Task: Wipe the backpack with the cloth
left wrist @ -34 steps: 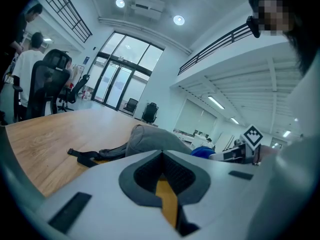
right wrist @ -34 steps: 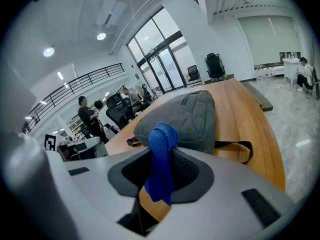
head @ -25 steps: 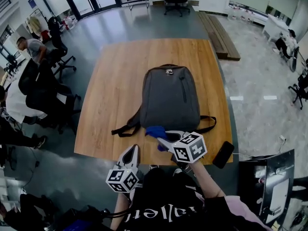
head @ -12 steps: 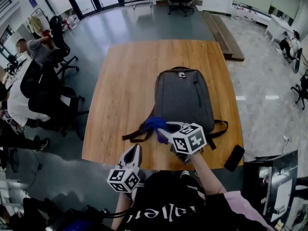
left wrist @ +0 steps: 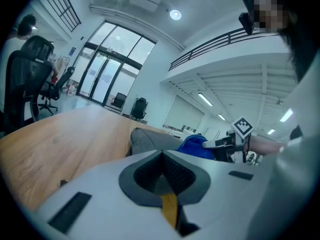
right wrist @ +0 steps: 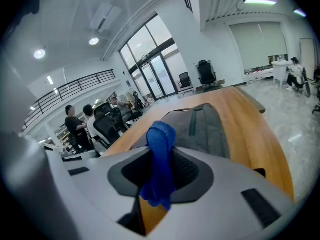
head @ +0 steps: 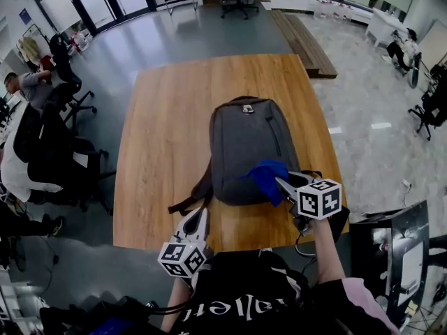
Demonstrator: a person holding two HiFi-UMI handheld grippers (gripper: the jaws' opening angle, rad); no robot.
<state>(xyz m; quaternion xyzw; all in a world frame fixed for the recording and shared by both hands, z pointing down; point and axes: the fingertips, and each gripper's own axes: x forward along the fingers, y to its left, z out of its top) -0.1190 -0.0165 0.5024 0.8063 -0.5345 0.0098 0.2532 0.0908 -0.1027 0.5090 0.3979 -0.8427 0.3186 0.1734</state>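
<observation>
A grey backpack (head: pixel 248 145) lies flat in the middle of the wooden table (head: pixel 167 131), top end away from me. My right gripper (head: pixel 281 183) is shut on a blue cloth (head: pixel 269 176), which rests on the backpack's near right corner. The right gripper view shows the cloth (right wrist: pixel 161 154) pinched between the jaws, with the backpack (right wrist: pixel 200 129) just beyond. My left gripper (head: pixel 199 215) hovers at the table's near edge, left of the backpack, shut with nothing in it. The left gripper view shows the backpack (left wrist: pixel 150 140) and the cloth (left wrist: pixel 196 146) ahead.
A dark strap (head: pixel 192 197) trails from the backpack's near left corner across the table. People sit on office chairs (head: pixel 42 138) to the left of the table. A dark stand (head: pixel 394 257) is at my right.
My right gripper has carried the blue cloth from the backpack's near left corner to its near right corner. The left gripper has stayed at the table's near edge.
</observation>
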